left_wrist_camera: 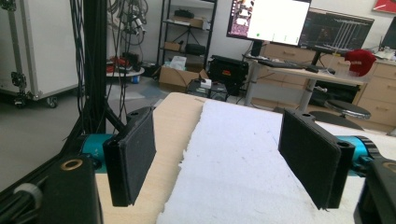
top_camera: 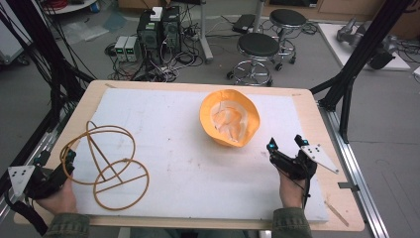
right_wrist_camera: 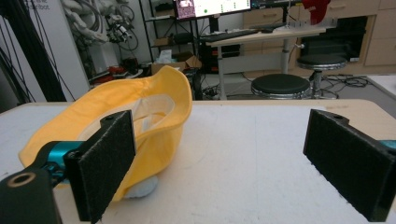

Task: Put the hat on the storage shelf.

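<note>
A yellow cap (top_camera: pixel 230 117) lies upside down on the white mat (top_camera: pixel 188 163), right of centre, its pale lining facing up. In the right gripper view the cap (right_wrist_camera: pixel 154 107) sits just beyond the left jaw. A tan wire stand (top_camera: pixel 110 163) of looped rings rests on the mat's left part. My left gripper (top_camera: pixel 55 159) is open at the table's left edge, beside the wire stand, with nothing between its jaws (left_wrist_camera: pixel 229 158). My right gripper (top_camera: pixel 286 144) is open near the front right, a short way from the cap's brim, holding nothing (right_wrist_camera: pixel 224 163).
The wooden table (top_camera: pixel 317 124) ends close to both grippers at left and right. Black frame posts (top_camera: pixel 356 54) stand at the right and left rear. Two black stools (top_camera: pixel 257 47) and computer boxes (top_camera: pixel 158 29) stand on the floor behind the table.
</note>
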The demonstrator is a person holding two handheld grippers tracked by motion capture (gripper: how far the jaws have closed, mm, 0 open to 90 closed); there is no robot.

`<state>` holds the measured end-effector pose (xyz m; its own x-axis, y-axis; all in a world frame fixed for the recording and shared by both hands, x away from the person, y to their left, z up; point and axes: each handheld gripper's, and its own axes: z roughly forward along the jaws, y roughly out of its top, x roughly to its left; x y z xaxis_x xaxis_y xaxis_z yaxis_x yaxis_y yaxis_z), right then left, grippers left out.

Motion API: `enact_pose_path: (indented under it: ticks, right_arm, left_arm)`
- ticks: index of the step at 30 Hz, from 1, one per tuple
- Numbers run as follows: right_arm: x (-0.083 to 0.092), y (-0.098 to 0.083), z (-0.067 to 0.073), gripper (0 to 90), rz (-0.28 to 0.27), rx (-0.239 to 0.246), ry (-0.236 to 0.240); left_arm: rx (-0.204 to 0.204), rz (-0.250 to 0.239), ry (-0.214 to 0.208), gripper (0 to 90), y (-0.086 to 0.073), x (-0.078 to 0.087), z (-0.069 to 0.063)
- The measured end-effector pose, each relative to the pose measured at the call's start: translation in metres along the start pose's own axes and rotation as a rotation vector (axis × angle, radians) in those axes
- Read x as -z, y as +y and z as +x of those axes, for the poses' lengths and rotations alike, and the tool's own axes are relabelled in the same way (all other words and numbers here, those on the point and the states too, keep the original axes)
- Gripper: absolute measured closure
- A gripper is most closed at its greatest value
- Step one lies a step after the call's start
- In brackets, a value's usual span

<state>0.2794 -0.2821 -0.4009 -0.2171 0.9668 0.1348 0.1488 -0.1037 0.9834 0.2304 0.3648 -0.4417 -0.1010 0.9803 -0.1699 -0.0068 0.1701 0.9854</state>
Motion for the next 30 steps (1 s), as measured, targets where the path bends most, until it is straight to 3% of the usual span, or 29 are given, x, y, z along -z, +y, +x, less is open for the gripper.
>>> enact_pose_path:
  ticks: [11,18,30]
  right_arm:
    - [-0.026,0.012,0.005,8.1,0.017,0.008,0.009]
    - [-0.044,0.012,0.008,8.0,0.056,0.004,0.016]
    - [-0.08,0.028,0.02,8.1,0.151,0.023,0.042]
  left_arm:
    - [-0.005,-0.004,0.003,27.5,0.0,0.001,-0.001]
    - [-0.013,0.002,-0.003,27.5,0.0,0.0,-0.002]
    - [-0.014,-0.004,-0.015,27.5,0.0,-0.001,-0.002]
